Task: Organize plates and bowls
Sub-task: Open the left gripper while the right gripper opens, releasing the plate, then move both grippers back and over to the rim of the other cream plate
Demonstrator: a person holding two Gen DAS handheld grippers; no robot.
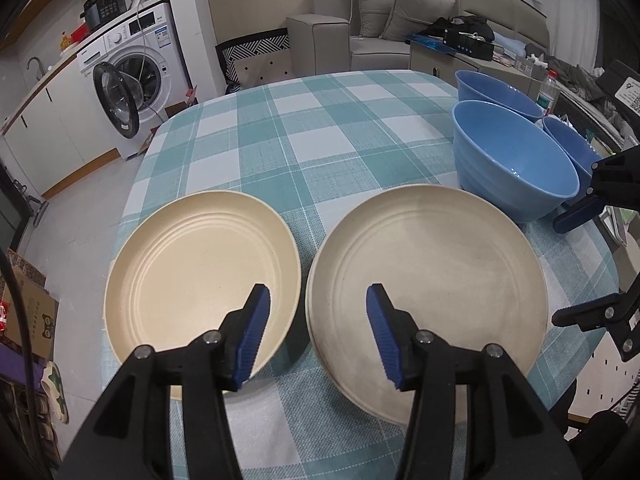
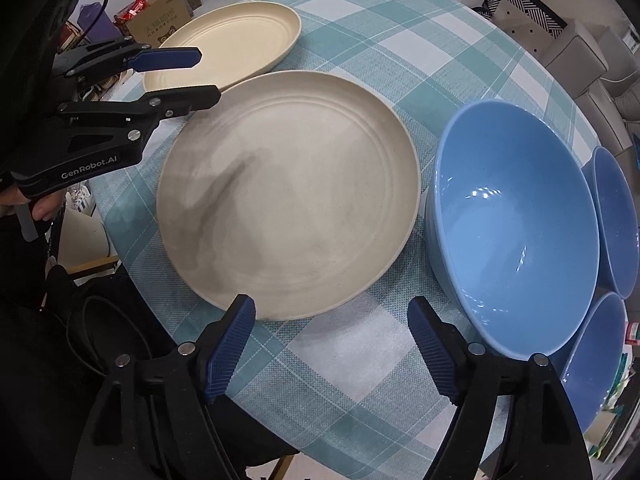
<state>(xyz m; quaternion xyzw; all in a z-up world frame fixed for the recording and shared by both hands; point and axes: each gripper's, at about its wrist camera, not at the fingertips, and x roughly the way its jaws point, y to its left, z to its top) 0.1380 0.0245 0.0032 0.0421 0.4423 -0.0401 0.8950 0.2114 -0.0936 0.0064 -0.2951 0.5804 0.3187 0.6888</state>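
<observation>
We log "GenRobot.AI" on the left gripper [image 2: 196,74] at nine o'clock, jaws apart, empty; right gripper [image 2: 332,344] pointing down, jaws apart over counter [image 2: 340,344].

A teal-and-white checked woven cloth [image 1: 320,136] covers the worktop. Beyond it stands a white front-loading washing machine [image 1: 132,68] with its round door swung open, a black electric cooker [image 1: 105,6] on top. A grey upholstered sofa [image 1: 384,28] with cushions lines the far wall. A brown cardboard box [image 2: 164,20] sits on the floor.
</observation>
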